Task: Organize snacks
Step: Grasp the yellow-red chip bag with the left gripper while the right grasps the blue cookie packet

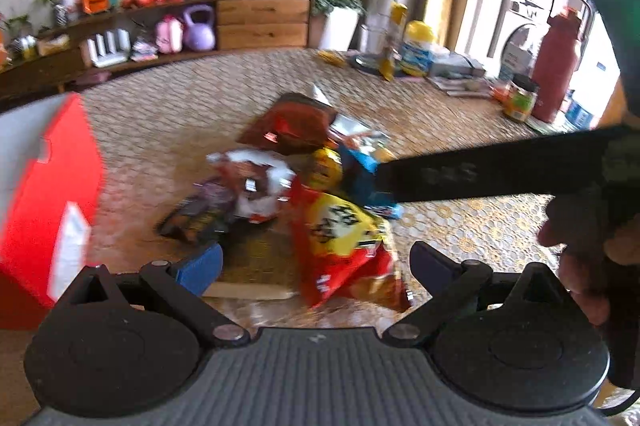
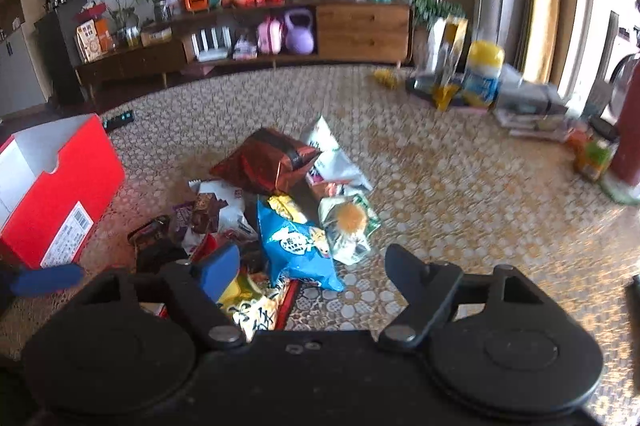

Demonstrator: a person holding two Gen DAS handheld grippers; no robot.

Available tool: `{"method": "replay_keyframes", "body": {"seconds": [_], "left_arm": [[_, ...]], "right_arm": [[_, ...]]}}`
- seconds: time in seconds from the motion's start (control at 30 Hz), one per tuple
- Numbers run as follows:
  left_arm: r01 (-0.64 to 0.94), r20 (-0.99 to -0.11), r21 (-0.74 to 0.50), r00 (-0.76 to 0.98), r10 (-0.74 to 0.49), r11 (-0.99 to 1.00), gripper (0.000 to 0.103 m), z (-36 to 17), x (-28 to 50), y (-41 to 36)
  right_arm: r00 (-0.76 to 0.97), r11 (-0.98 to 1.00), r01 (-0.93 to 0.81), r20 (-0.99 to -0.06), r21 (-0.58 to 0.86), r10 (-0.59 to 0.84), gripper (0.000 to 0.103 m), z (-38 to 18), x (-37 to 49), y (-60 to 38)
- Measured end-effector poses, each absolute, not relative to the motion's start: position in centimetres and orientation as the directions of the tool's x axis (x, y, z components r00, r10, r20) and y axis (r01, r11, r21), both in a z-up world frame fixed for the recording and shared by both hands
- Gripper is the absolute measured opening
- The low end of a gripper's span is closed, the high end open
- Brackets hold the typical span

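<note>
You are at the approach step: both tools hang over the pile of snack bags (image 2: pixel 288 209) and nothing has been picked yet. Your left gripper (image 1: pixel 316 262) stands wide with nothing between its jaws; the red-and-yellow bag (image 1: pixel 340 246) lies on the patterned tablecloth (image 1: pixel 460 218) below it, reaching up toward twelve o'clock from the gap. Your right gripper (image 2: pixel 312 266) is also spread, empty, with the blue bag (image 2: pixel 296 246) lying under the gap, nearest the left finger, and the green-and-white bag (image 2: pixel 348 226) at about one o'clock of it. The dark red foil bag (image 2: pixel 268 161) sits at twelve o'clock, at the far end of the heap. The red box (image 2: pixel 60 193), its top open, waits at nine to ten o'clock of the pile in the right wrist view, just beside the nearest packets. To my eye, the next move calls for you to settle on one bag, come down over its crimped edge or a loose corner, close firmly without crushing it, then carry it toward the box.
</note>
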State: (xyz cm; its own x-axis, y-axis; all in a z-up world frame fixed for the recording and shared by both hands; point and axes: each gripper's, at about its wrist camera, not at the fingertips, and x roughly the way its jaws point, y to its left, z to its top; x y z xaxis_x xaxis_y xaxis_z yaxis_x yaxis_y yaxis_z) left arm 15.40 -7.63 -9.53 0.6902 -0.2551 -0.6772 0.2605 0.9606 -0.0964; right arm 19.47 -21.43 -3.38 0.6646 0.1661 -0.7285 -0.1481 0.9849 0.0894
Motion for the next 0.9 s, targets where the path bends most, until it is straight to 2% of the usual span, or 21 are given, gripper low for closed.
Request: {"method": "replay_keyframes", "body": {"seconds": [0.33, 0.4, 0.47, 0.53, 0.77, 0.9], "left_arm": [[0.263, -0.72, -0.186, 0.619, -0.313, 0.947, 0.1, -12.4, 18.9, -9.1], [0.26, -0.717, -0.193, 0.621, -0.317, 0.946, 0.095, -12.6, 19.1, -9.2], [0.261, -0.727, -0.205, 0.605, -0.325, 0.943, 0.082, -12.8, 19.4, -9.2], [0.247, -0.735, -0.219, 0.595, -0.326, 0.944, 0.075, -12.9, 19.7, -9.2], [0.206, -0.74, -0.256, 0.587, -0.328, 0.945, 0.062, -12.8, 20.0, -8.4], [0.193, -0.736, -0.258, 0.596, -0.322, 0.947, 0.06, -12.3, 19.4, -7.9]], "right_arm": [[0.579, 0.977, -0.174, -0.79, 0.121, 0.201, 0.072, -5.9, 22.5, -20.7], [0.573, 0.977, -0.173, -0.793, 0.127, 0.205, 0.069, -6.1, 22.7, -20.7], [0.565, 0.976, -0.172, -0.798, 0.135, 0.209, 0.059, -6.4, 22.9, -20.7], [0.557, 0.975, -0.17, -0.802, 0.143, 0.215, 0.053, -6.6, 23.0, -20.7], [0.58, 0.975, -0.17, -0.786, 0.142, 0.215, 0.04, -6.1, 22.3, -20.7], [0.599, 0.979, -0.156, -0.775, 0.134, 0.202, 0.034, -5.3, 21.5, -20.9]]}}
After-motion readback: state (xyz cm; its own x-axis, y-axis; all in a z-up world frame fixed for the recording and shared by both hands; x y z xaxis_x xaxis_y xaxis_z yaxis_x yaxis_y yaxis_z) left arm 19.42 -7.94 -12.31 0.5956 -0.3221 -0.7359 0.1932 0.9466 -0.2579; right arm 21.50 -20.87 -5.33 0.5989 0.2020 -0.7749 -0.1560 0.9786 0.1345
